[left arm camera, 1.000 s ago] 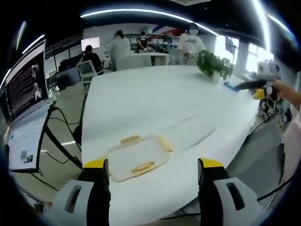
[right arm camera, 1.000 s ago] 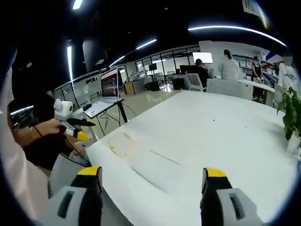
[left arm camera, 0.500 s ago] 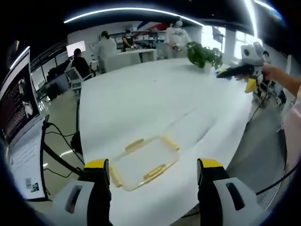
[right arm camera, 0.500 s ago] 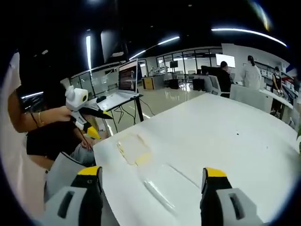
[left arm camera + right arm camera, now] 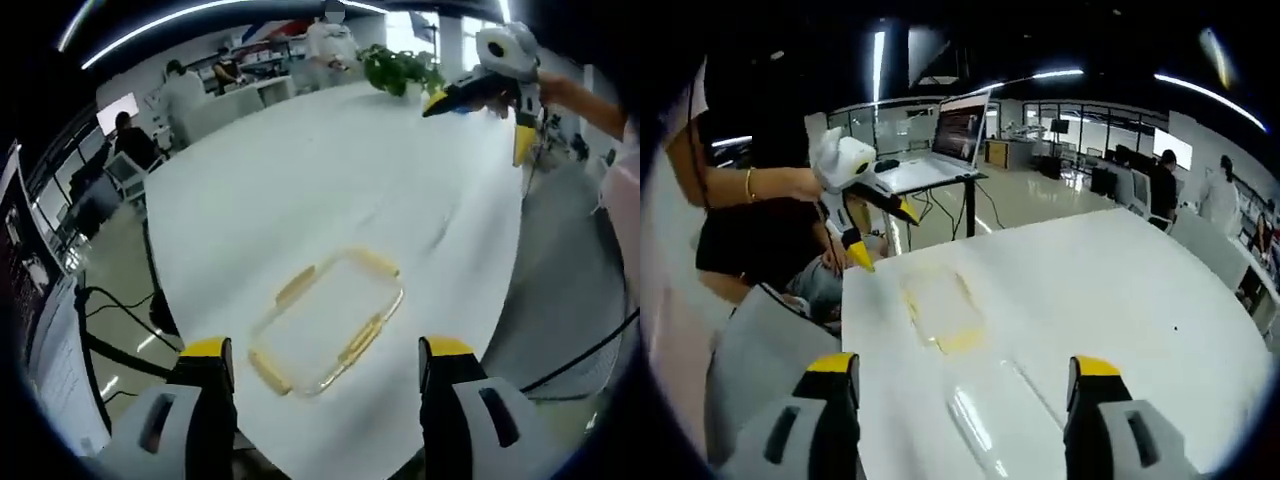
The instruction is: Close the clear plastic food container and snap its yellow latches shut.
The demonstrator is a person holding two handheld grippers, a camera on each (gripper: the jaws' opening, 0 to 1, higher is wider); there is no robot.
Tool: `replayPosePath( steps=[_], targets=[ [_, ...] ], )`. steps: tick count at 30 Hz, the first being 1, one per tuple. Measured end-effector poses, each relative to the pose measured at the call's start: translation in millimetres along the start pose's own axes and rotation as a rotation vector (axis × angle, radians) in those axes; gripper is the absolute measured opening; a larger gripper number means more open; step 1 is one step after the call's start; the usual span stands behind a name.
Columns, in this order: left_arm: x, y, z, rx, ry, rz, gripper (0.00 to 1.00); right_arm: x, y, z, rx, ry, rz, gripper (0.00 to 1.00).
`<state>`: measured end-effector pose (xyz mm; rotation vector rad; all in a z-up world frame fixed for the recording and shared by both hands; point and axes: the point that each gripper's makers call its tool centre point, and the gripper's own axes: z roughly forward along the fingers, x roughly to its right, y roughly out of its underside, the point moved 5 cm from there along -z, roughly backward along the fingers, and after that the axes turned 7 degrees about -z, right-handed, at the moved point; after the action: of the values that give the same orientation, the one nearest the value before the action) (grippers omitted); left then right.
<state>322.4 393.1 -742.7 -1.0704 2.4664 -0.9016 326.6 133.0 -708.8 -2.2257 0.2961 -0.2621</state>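
Observation:
A clear plastic container (image 5: pixel 327 318) with yellow latches (image 5: pixel 361 340) along its sides lies flat on the white table (image 5: pixel 300 180), close to the near edge. My left gripper (image 5: pixel 326 352) hovers just short of it, open, with nothing between its jaws. In the right gripper view the same container (image 5: pixel 938 305) lies ahead near the table corner, and my right gripper (image 5: pixel 962 366) is open and well back from it. A hand holds the left gripper (image 5: pixel 880 230) above the corner. The right gripper (image 5: pixel 478 120) hangs beyond the table's far edge. I cannot tell whether the lid is pressed down.
A potted plant (image 5: pixel 396 66) stands at the far end of the table. A laptop (image 5: pixel 958 132) sits on a stand beside the table, with cables (image 5: pixel 110 310) on the floor below. Several people (image 5: pixel 180 95) work at desks behind. A person's body (image 5: pixel 750 230) stands at the corner.
Both cameras have swung closer and more downward onto the container, which now looks larger in each view. The container itself has not shifted on the table. Both grippers stay open.

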Motion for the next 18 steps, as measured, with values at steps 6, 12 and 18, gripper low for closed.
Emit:
replayPosePath(
  steps=[6, 12, 18],
  targets=[
    [-3.1, -0.3, 7, -0.053, 0.04, 0.126, 0.72, -7, -14.9, 30, 0.006, -0.066, -0.029, 0.83],
    [-9.1, 8.5, 16, -0.122, 0.066, 0.211, 0.73, -13, -18.0, 66, -0.032, -0.111, -0.022, 0.83],
    [-21.3, 23.3, 28, -0.165, 0.097, 0.237, 0.72, -16, -13.7, 100, -0.077, -0.18, -0.071, 0.82]
  ],
)
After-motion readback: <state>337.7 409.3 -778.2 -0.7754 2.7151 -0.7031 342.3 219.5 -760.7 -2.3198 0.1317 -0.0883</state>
